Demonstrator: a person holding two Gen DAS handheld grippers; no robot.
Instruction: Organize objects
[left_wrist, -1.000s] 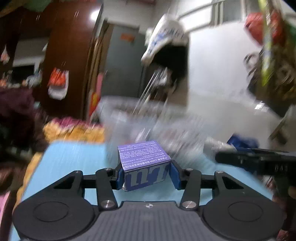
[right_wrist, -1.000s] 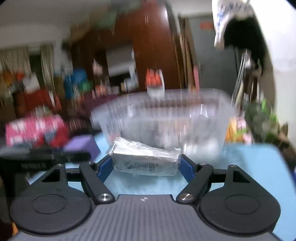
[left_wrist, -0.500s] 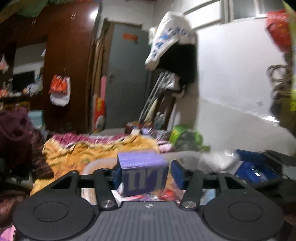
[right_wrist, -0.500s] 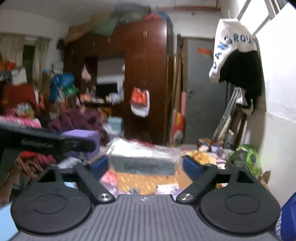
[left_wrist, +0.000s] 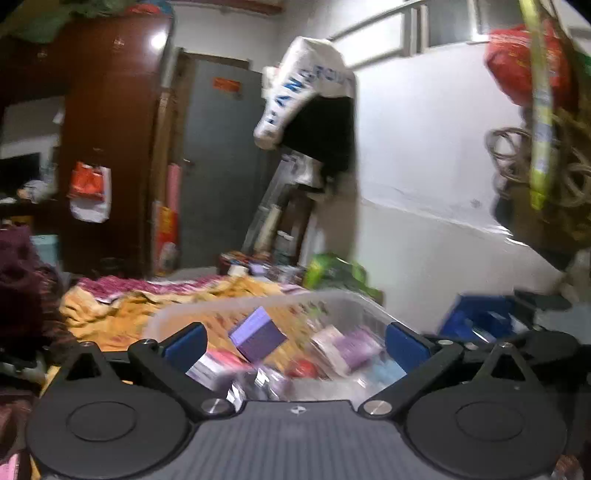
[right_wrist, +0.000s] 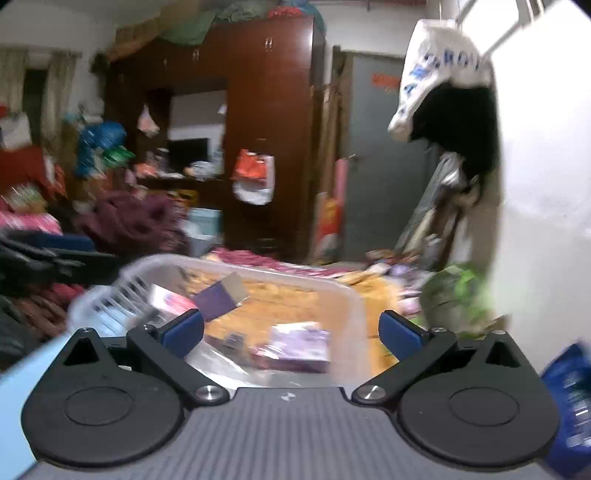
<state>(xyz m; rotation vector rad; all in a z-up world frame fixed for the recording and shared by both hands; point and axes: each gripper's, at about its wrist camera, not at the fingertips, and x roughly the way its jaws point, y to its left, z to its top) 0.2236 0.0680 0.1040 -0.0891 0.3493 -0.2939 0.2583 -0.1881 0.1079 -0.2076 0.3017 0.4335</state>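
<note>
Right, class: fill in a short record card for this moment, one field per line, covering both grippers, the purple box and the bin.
left gripper: jaws just opened wide, nothing gripped
right gripper: jaws just opened wide, nothing gripped
purple box: tilted, free of the pads, above the bin's contents
clear plastic bin: open-topped, holding several packets

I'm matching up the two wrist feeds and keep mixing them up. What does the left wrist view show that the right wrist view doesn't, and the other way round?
Only the left wrist view shows the red bag hanging at upper right and the coiled rope below it.

Only the right wrist view shows the dark screen in the wardrobe niche and the blue bag at left.

Both show the clear bin, the purple box tumbling into it, the grey door, and open blue-padded jaws.
</note>
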